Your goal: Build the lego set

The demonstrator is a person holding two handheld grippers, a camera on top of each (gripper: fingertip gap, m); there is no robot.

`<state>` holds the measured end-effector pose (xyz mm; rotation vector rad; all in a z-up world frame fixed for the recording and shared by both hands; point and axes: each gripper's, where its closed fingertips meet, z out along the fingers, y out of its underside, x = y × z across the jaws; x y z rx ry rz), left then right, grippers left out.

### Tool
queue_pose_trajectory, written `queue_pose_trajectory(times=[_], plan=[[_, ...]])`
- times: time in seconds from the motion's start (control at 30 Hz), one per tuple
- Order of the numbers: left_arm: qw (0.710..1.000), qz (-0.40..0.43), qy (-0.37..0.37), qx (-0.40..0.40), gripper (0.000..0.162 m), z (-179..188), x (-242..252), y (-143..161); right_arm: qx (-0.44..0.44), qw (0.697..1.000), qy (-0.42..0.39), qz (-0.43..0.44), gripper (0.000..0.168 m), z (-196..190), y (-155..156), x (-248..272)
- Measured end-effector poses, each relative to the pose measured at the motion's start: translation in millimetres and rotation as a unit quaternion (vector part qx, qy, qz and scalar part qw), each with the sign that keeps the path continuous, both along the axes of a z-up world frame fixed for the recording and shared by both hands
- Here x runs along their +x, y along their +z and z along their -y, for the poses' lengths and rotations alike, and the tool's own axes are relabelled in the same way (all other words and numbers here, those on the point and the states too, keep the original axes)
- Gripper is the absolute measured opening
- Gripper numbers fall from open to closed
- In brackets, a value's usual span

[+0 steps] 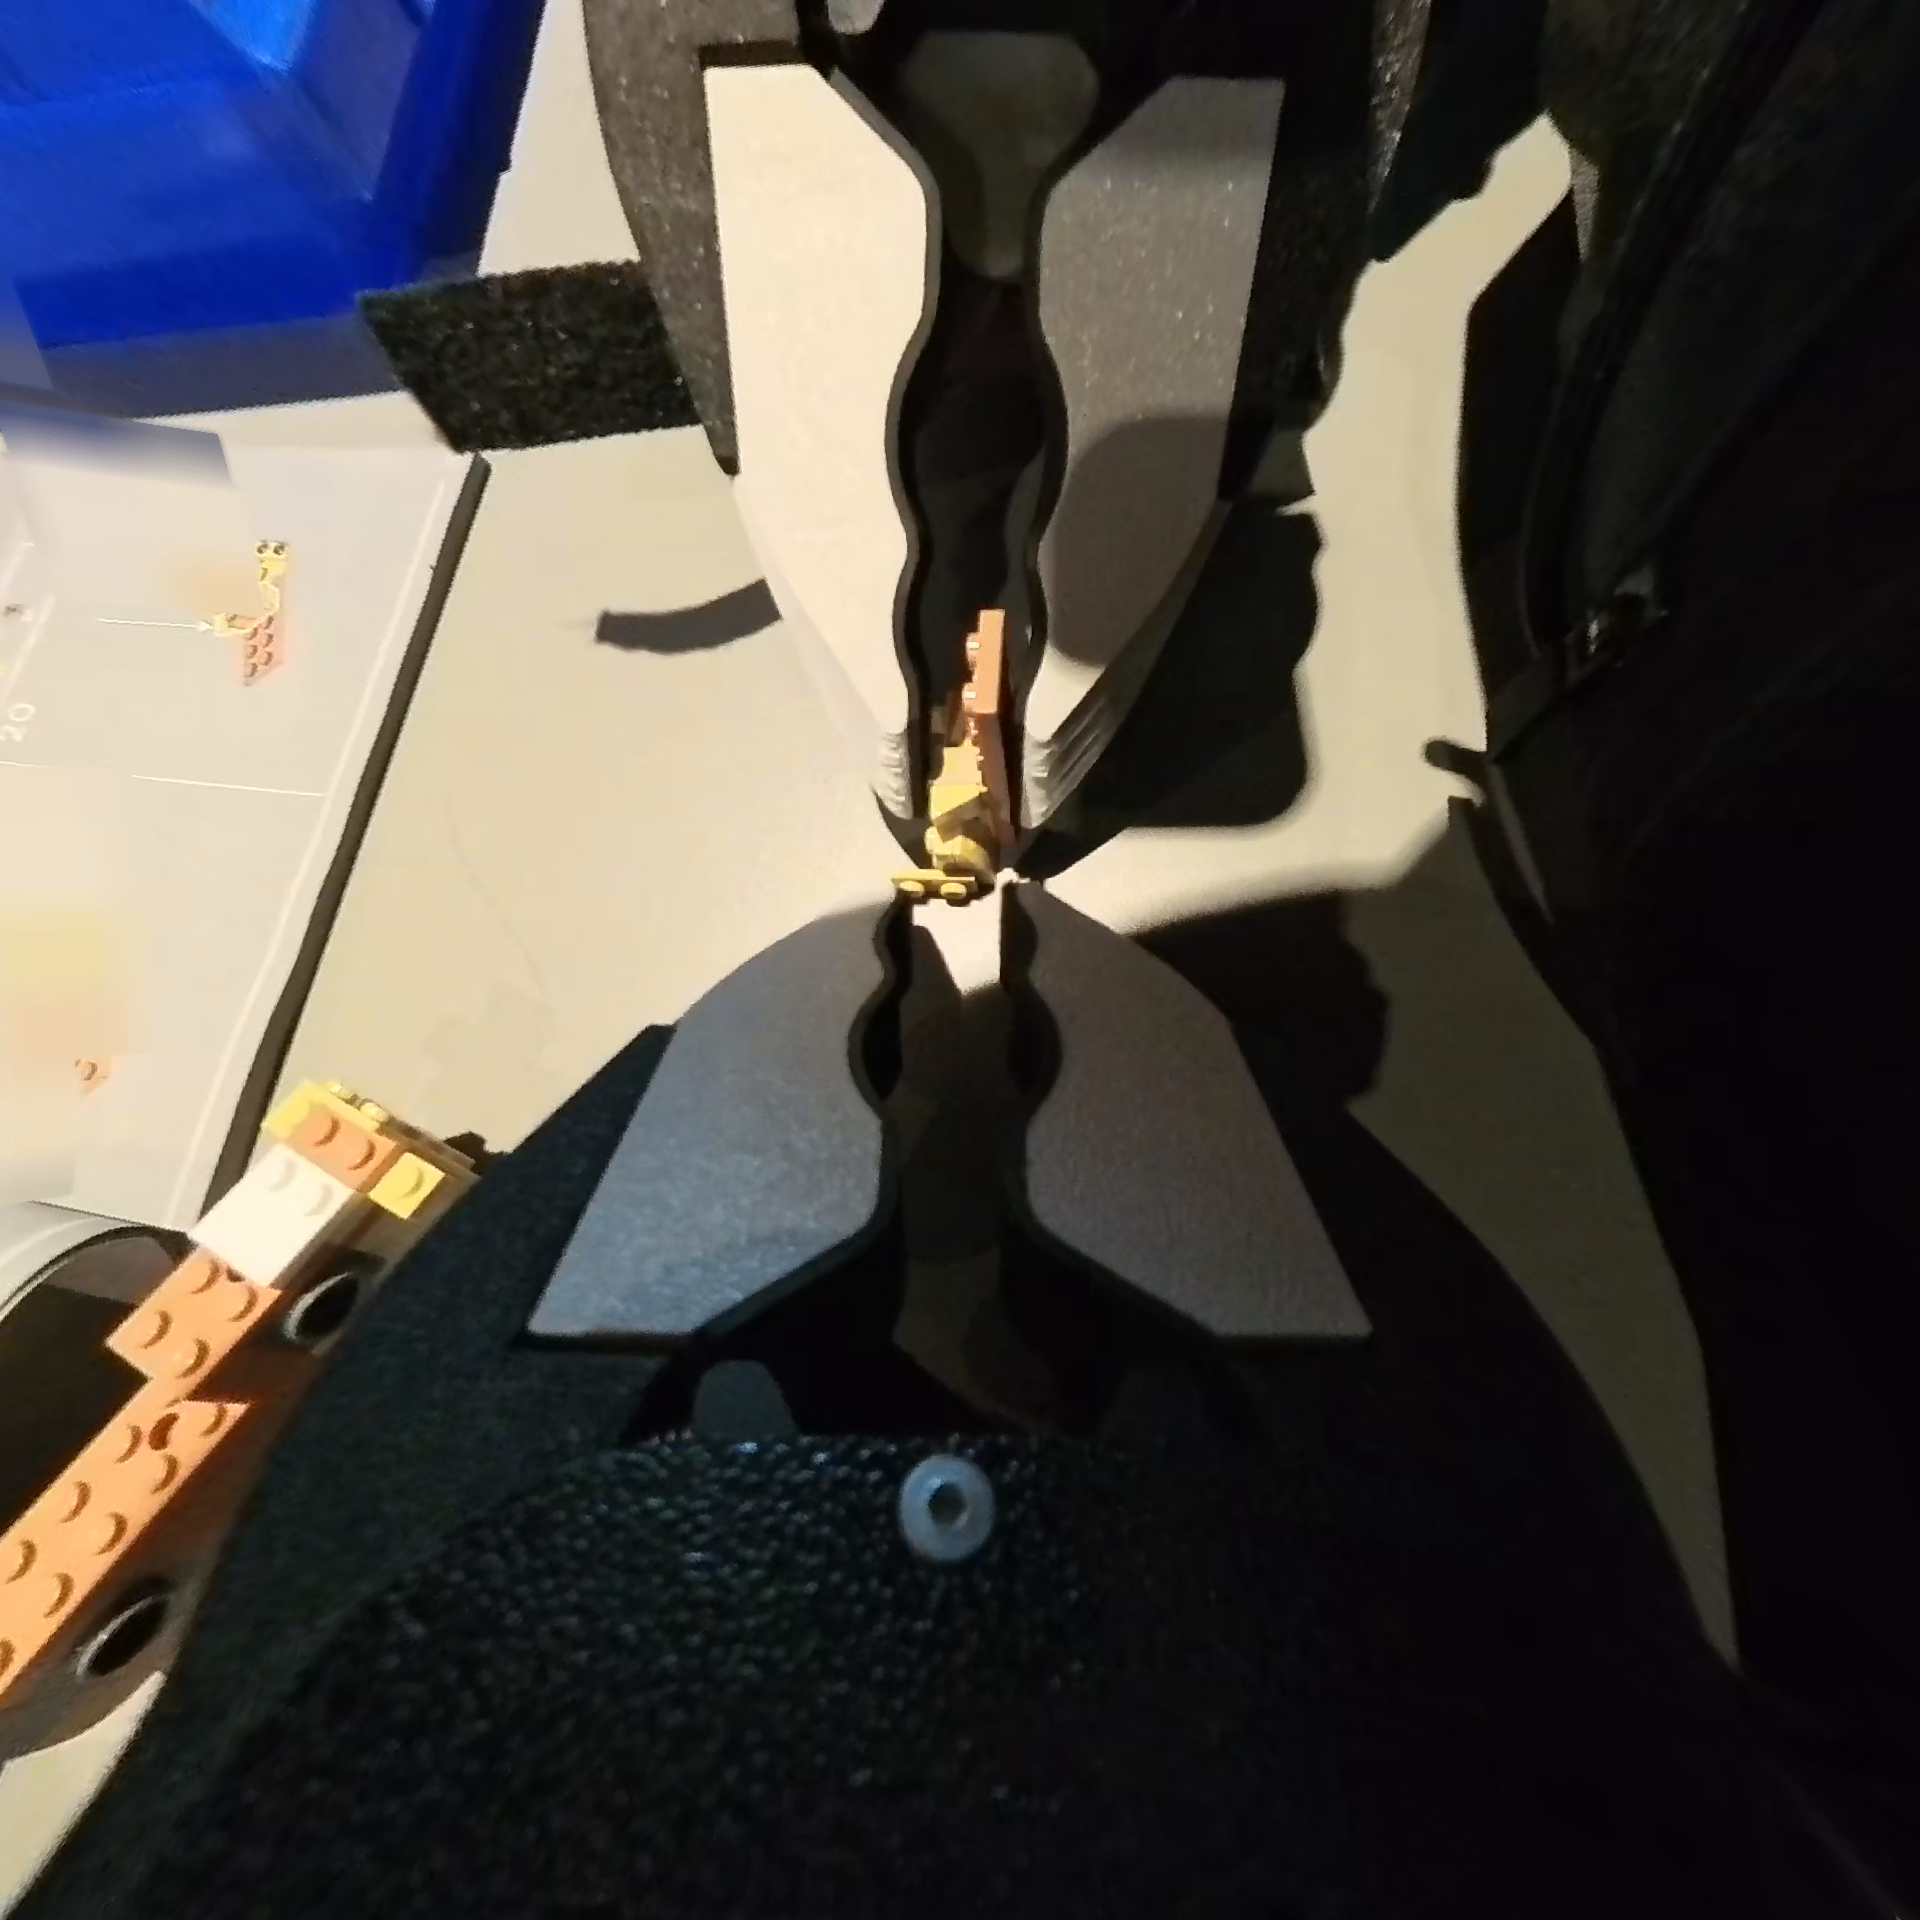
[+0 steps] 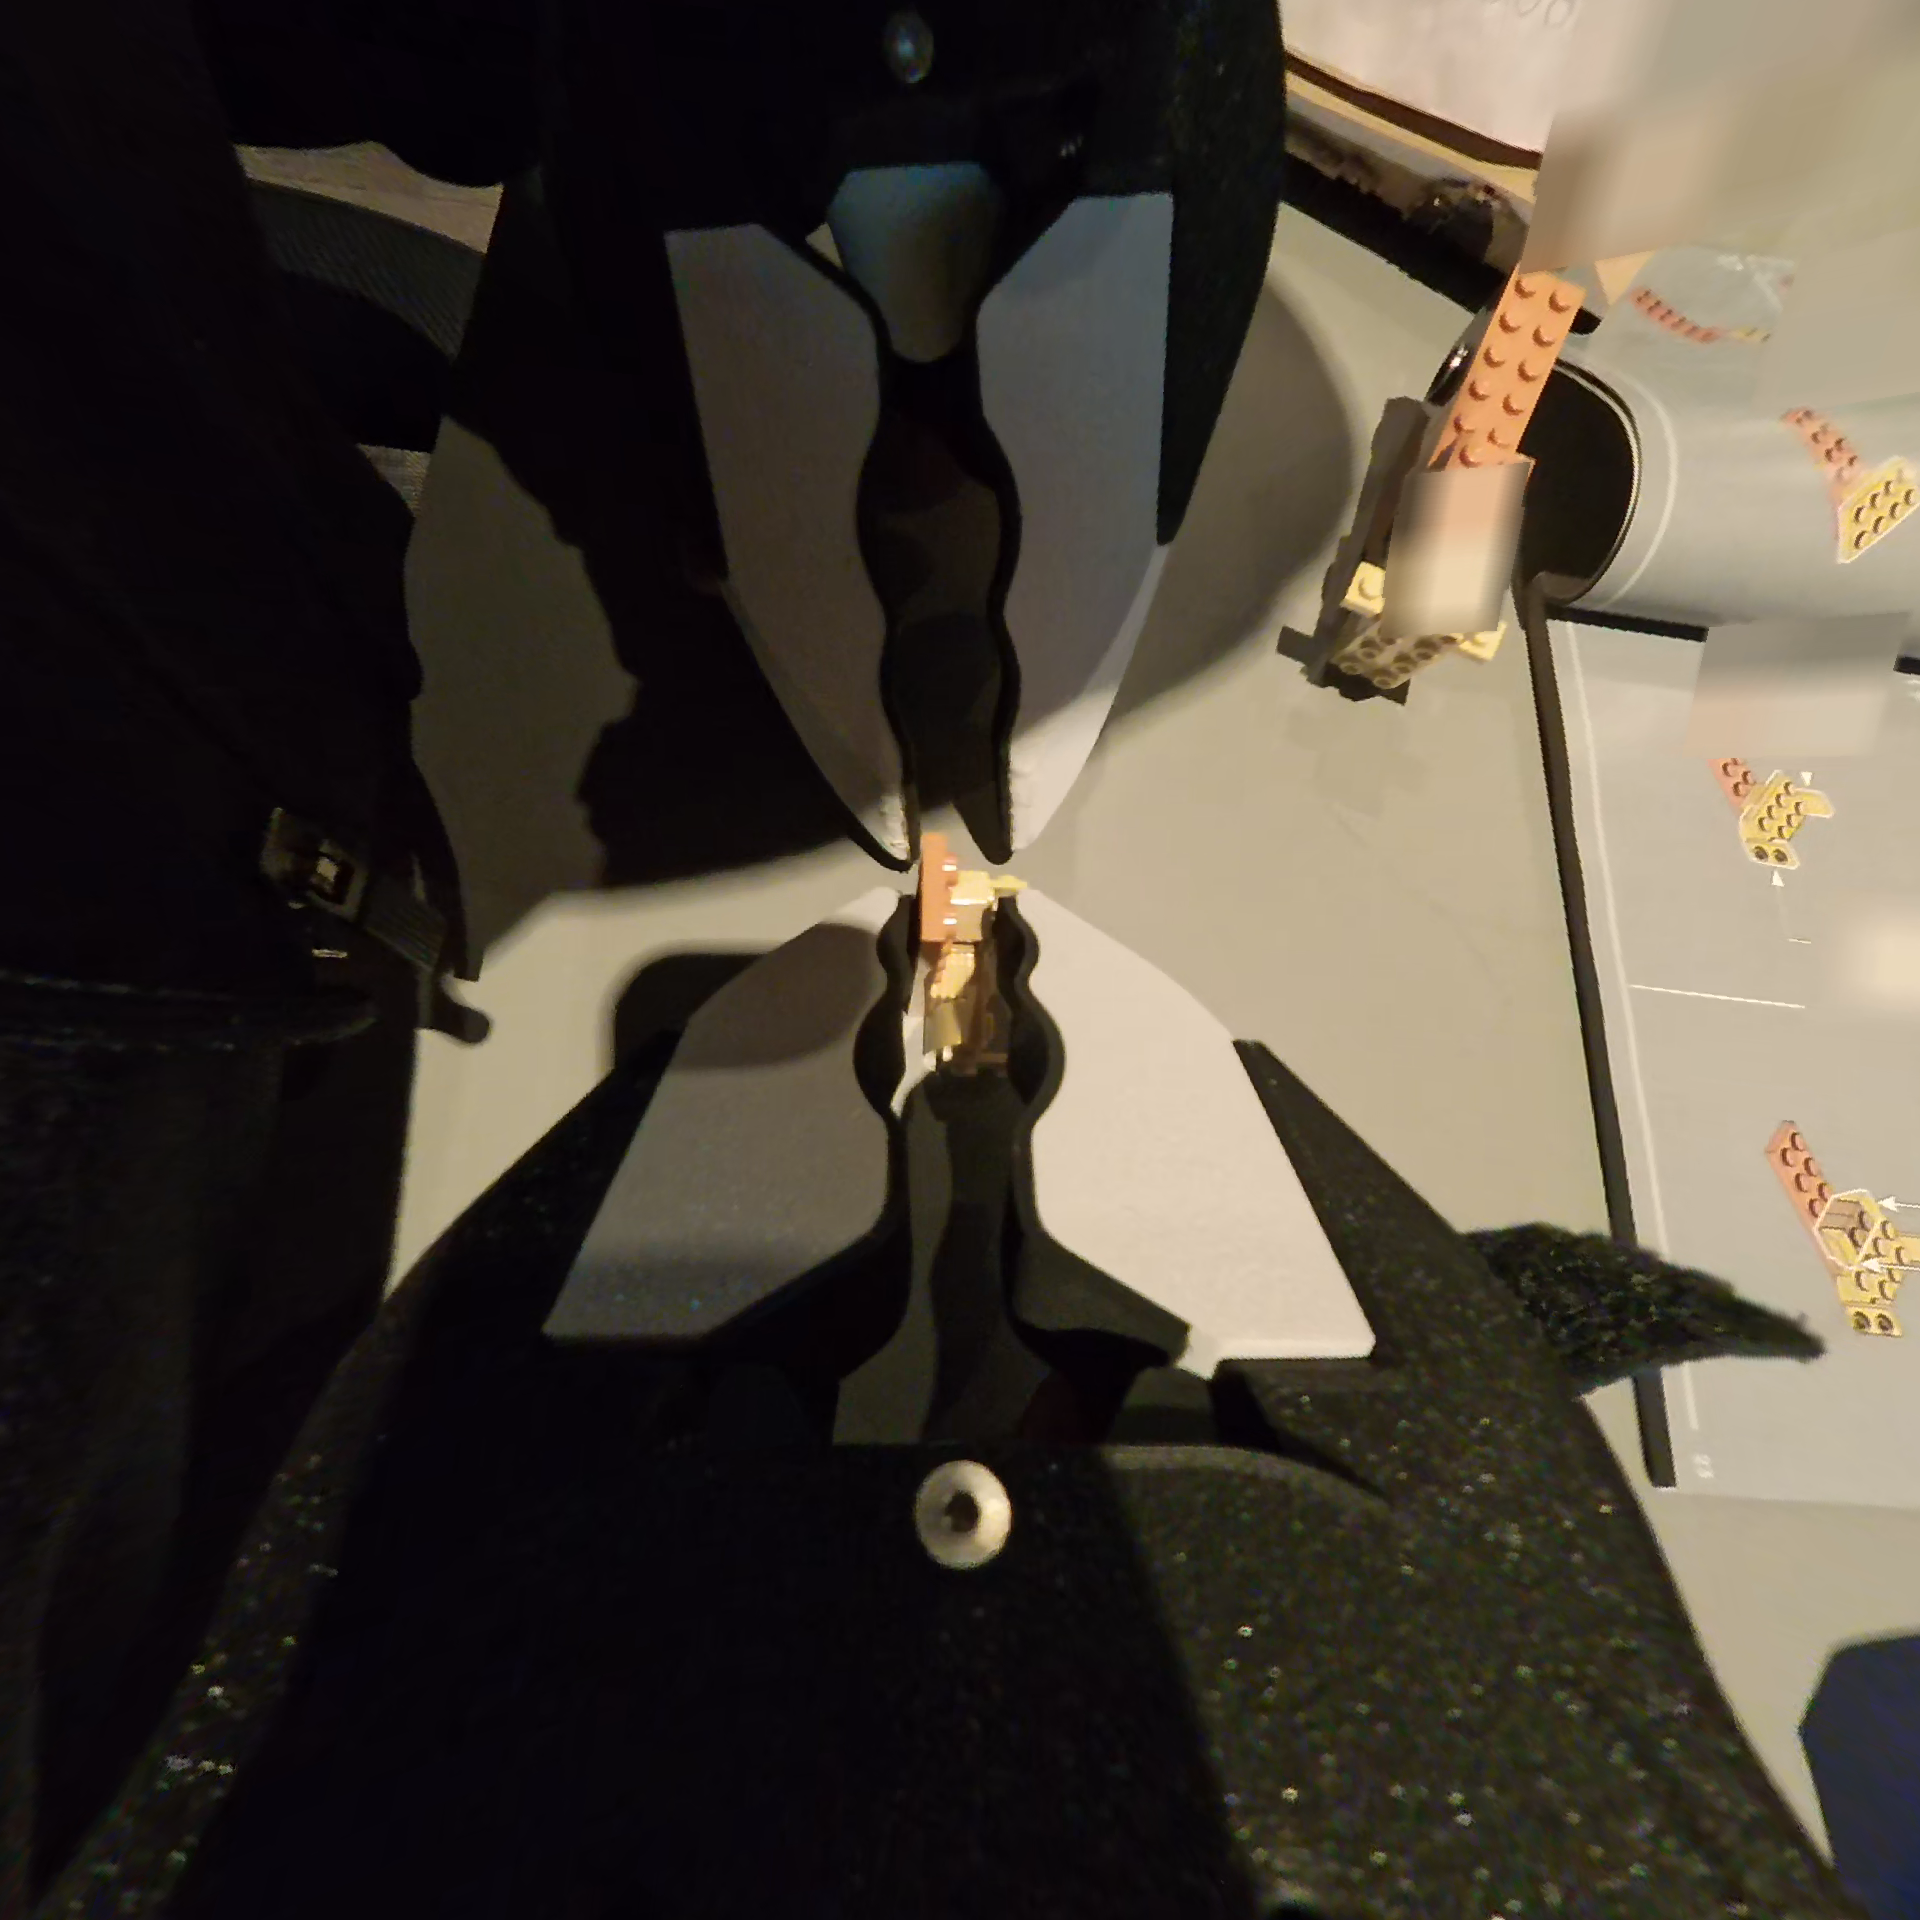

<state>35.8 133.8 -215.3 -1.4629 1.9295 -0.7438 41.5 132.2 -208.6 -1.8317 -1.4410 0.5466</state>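
Observation:
My two grippers meet tip to tip above the grey table [image 1: 623, 831]. My right gripper [image 2: 956, 930] is shut on a small orange and tan Lego sub-assembly [image 2: 951, 982], which also shows between its fingers in the left wrist view [image 1: 982, 717]. A small tan plate [image 1: 940, 888] sits at the end of that sub-assembly, at the tips of my left gripper [image 1: 954, 920]. The left fingers stand a narrow gap apart and appear to pinch the plate. In the right wrist view the left gripper [image 2: 945, 854] touches the orange end [image 2: 935, 878].
A partly built orange, white and tan model [image 1: 208, 1299] lies at the left, also visible in the right wrist view [image 2: 1496, 395]. The open instruction booklet [image 1: 156, 831] lies beside it [image 2: 1714, 935]. A blue bin [image 1: 208, 156] stands behind. A person's dark clothing [image 2: 156, 727] is close. Less than 4 cm separates the two grippers' tips.

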Motion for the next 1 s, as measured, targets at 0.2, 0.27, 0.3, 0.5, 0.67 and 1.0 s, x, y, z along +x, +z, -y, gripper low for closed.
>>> queue_pose_trajectory(times=[0.2, 0.27, 0.3, 0.5, 0.67, 1.0], plan=[[1.0, -0.002, -0.001, 0.001, 0.015, 0, 0, -1, 0.0, 1.0, 0.004, 0.0, 0.015, 1, 0, 0], [1.0, -0.002, -0.001, 0.001, 0.015, 0, 0, -1, 0.0, 1.0, 0.005, 0.001, 0.015, 1, 0, 0], [1.0, -0.002, -0.001, 0.001, 0.015, 0, 0, -1, 0.0, 1.0, 0.006, 0.0, 0.015, 2, 0, 0], [1.0, -0.001, -0.002, 0.0, 0.015, 0, 0, -1, 0.0, 1.0, 0.009, -0.001, 0.015, 2, 0, 0], [1.0, 0.004, 0.001, -0.005, 0.015, -1, 0, 1, -0.003, 1.0, 0.011, -0.004, 0.015, 3, 0, -1], [0.999, 0.041, 0.028, 0.011, 0.018, -7, 0, 9, -0.056, 0.979, -0.037, -0.192, 0.016, -11, 44, 9]])
